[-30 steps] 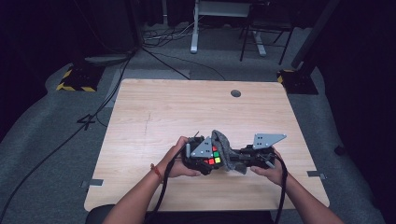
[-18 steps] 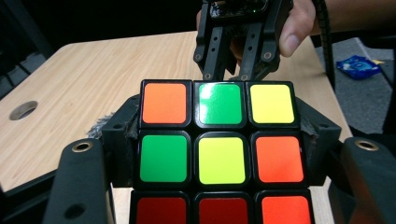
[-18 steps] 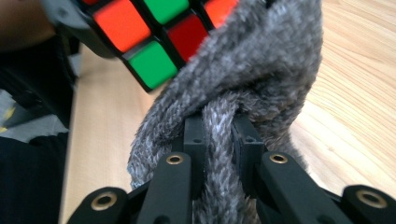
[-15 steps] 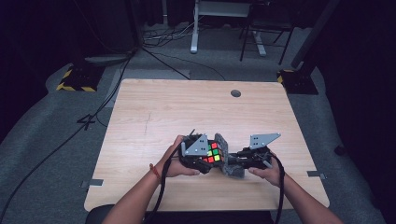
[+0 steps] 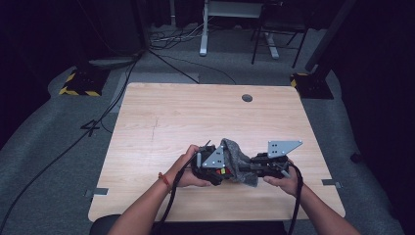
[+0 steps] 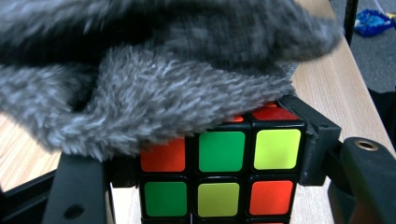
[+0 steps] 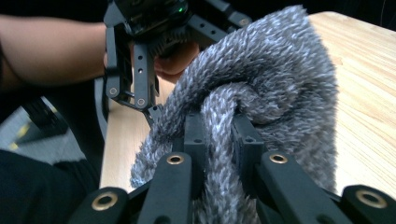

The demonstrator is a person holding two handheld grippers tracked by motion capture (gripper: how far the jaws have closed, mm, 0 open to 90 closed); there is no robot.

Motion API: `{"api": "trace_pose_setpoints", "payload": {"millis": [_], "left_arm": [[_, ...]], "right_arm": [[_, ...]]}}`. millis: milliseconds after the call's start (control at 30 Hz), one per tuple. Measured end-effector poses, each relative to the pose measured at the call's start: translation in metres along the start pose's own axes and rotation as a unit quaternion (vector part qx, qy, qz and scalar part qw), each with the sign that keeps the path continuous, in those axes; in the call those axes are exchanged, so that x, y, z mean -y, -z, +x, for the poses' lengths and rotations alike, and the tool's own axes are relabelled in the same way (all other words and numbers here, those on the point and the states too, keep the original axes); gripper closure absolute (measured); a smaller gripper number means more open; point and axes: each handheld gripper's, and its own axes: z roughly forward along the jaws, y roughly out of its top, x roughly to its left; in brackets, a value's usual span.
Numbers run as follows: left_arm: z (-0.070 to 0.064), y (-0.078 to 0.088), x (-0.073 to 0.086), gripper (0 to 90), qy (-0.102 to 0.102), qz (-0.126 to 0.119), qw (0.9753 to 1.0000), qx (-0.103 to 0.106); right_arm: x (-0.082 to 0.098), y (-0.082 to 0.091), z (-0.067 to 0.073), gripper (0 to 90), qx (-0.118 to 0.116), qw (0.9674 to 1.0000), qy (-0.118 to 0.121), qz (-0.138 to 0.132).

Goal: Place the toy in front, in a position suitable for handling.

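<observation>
Both forearms enter from the bottom of the high view. The left gripper (image 5: 211,166) and right gripper (image 5: 249,169) meet at lower centre, fingers clamped.

We see the left gripper (image 6: 205,205) clamped on a puzzle cube (image 6: 219,182), black jaws pressing its left & right sides. The cube's facing side shows red-orange, green & yellow-green stickers in the upper row, green, yellow-green & orange below. A fuzzy grey cloth (image 6: 154,84) drapes over the cube's top & covers most of the upper frame, w/ the wood table (image 6: 336,88) at right.
</observation>
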Motion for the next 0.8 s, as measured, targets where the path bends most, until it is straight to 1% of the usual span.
{"api": "trace_pose_setpoints", "payload": {"millis": [33,67,133,167,200,233,267,300,367,400,467,500,533,567,633,667,700,733,767,800], "left_arm": [[0.001,0.002,0.001,33.4,0.004,-0.007,1.0000,0.001],[0.002,0.004,0.001,33.4,0.003,-0.011,0.9999,0.000],[0.005,0.011,0.001,33.4,0.017,-0.035,0.9993,0.002],[0.006,0.013,0.001,33.4,0.018,-0.040,0.9990,-0.001],[0.006,0.015,0.001,33.4,0.018,-0.047,0.9987,-0.005],[0.006,0.017,0.000,33.5,0.020,-0.051,0.9985,-0.005],[0.006,0.018,0.000,33.4,0.019,-0.054,0.9983,-0.006],[0.006,0.018,0.000,33.4,0.020,-0.057,0.9982,-0.007],[0.004,0.018,-0.001,33.4,0.016,-0.060,0.9980,-0.007],[0.003,0.018,-0.001,33.4,0.011,-0.063,0.9979,-0.006],[0.002,0.018,-0.002,33.3,0.001,-0.063,0.9980,-0.004],[0.002,0.018,-0.002,33.2,0.003,-0.064,0.9979,-0.003],[0.003,0.018,-0.001,33.2,0.008,-0.067,0.9977,-0.001],[0.003,0.018,0.000,33.1,0.010,-0.069,0.9976,0.000],[0.004,0.017,0.000,33.0,0.012,-0.062,0.9980,0.002],[0.004,0.015,0.000,32.9,0.010,-0.053,0.9985,0.001],[0.003,0.012,0.000,32.7,0.003,-0.040,0.9992,-0.006],[0.000,0.009,0.001,32.7,-0.002,-0.024,0.9997,-0.010],[-0.002,0.003,0.001,32.9,-0.010,-0.004,0.9999,-0.011],[-0.005,-0.002,0.001,33.2,-0.021,0.008,0.9996,-0.015]], "right_arm": [[0.000,0.000,0.000,79.6,0.005,1.0000,0.001,0.002],[0.000,0.002,-0.002,79.7,0.018,0.9998,0.000,0.004],[0.003,0.004,-0.007,79.7,0.041,0.9991,-0.004,0.013],[0.007,0.005,-0.012,79.7,0.045,0.9987,-0.019,0.017],[0.009,0.004,-0.015,79.7,0.045,0.9984,-0.026,0.022],[0.011,0.002,-0.017,79.7,0.050,0.9978,-0.029,0.033],[0.013,0.000,-0.019,79.7,0.050,0.9975,-0.031,0.039],[0.014,-0.002,-0.020,79.7,0.043,0.9975,-0.034,0.044],[0.014,-0.006,-0.018,79.5,0.033,0.9977,-0.029,0.052],[0.014,-0.007,-0.017,79.4,0.027,0.9979,-0.028,0.051],[0.014,-0.008,-0.016,79.3,0.006,0.9987,-0.030,0.040],[0.015,-0.008,-0.015,79.3,0.000,0.9989,-0.026,0.038],[0.015,-0.008,-0.015,79.4,-0.003,0.9990,-0.028,0.033],[0.016,-0.007,-0.016,79.4,-0.009,0.9990,-0.035,0.026],[0.016,-0.007,-0.017,79.4,-0.012,0.9991,-0.037,0.018],[0.016,-0.006,-0.017,79.4,-0.016,0.9992,-0.036,0.011],[0.015,-0.005,-0.016,79.4,-0.025,0.9990,-0.037,-0.001],[0.013,-0.004,-0.014,79.4,-0.028,0.9990,-0.034,-0.007],[0.011,-0.004,-0.012,79.4,-0.030,0.9991,-0.028,-0.011],[0.008,-0.003,-0.010,79.4,-0.036,0.9989,-0.022,-0.019]]}}
